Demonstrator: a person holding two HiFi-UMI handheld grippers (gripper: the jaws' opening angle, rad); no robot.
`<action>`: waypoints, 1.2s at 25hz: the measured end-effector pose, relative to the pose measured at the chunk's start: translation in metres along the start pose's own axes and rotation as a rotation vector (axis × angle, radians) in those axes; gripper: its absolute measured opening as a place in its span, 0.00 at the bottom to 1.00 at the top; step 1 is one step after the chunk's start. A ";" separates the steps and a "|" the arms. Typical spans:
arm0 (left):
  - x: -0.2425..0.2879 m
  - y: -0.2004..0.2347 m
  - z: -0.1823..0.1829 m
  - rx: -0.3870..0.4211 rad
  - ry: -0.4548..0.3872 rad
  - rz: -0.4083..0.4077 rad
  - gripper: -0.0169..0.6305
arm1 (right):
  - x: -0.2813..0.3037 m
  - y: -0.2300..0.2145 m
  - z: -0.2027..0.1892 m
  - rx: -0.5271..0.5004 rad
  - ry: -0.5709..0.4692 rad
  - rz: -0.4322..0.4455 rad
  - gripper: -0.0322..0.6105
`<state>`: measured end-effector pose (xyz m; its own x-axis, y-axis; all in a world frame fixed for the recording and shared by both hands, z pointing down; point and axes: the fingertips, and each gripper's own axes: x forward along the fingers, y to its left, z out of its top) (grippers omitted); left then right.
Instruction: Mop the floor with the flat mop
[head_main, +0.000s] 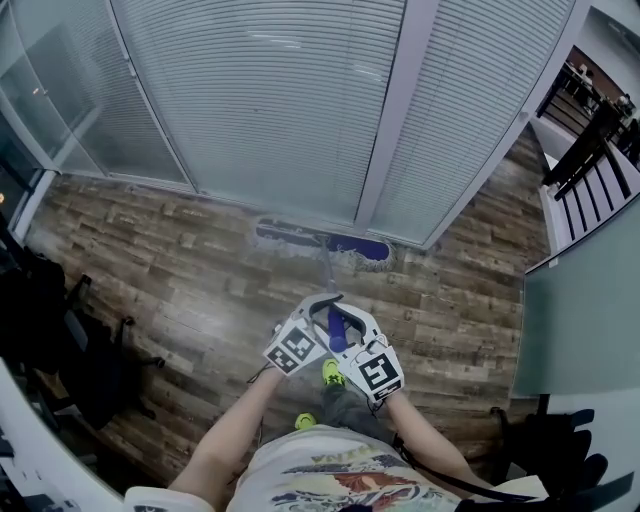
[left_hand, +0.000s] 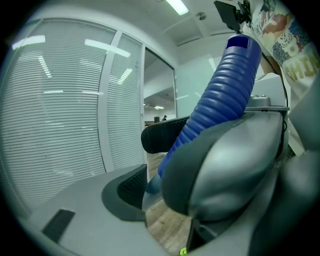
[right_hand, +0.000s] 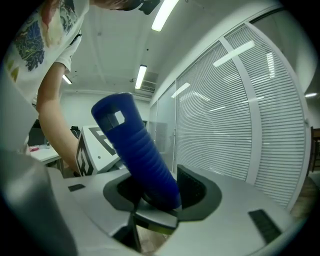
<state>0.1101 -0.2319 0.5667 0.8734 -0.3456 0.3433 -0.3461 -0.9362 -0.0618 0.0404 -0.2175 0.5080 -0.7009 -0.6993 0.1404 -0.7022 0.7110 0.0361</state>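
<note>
The flat mop's blue head lies on the wood floor against the foot of the glass wall, and its thin shaft runs back toward me. Both grippers meet at the ribbed blue handle grip. My left gripper holds it from the left and my right gripper from the right. In the left gripper view the handle passes between the black pads of the left gripper. In the right gripper view the handle sits clamped in the right gripper.
A glass wall with white blinds closes the far side. Dark bags and a chair stand at the left. A dark railing and a green partition bound the right, with a black chair below. My shoes are under the grippers.
</note>
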 end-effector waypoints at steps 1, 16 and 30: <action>-0.005 -0.005 -0.001 0.000 -0.002 0.001 0.29 | -0.003 0.007 0.000 -0.001 0.001 0.001 0.33; -0.129 -0.181 -0.045 -0.038 -0.022 0.040 0.30 | -0.106 0.204 -0.018 -0.033 0.022 0.057 0.33; -0.167 -0.370 -0.044 -0.090 -0.003 0.163 0.30 | -0.272 0.320 -0.035 -0.120 0.023 0.218 0.33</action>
<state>0.0775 0.1752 0.5732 0.8045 -0.4923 0.3323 -0.5120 -0.8584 -0.0323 0.0107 0.2021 0.5157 -0.8302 -0.5276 0.1800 -0.5138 0.8495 0.1200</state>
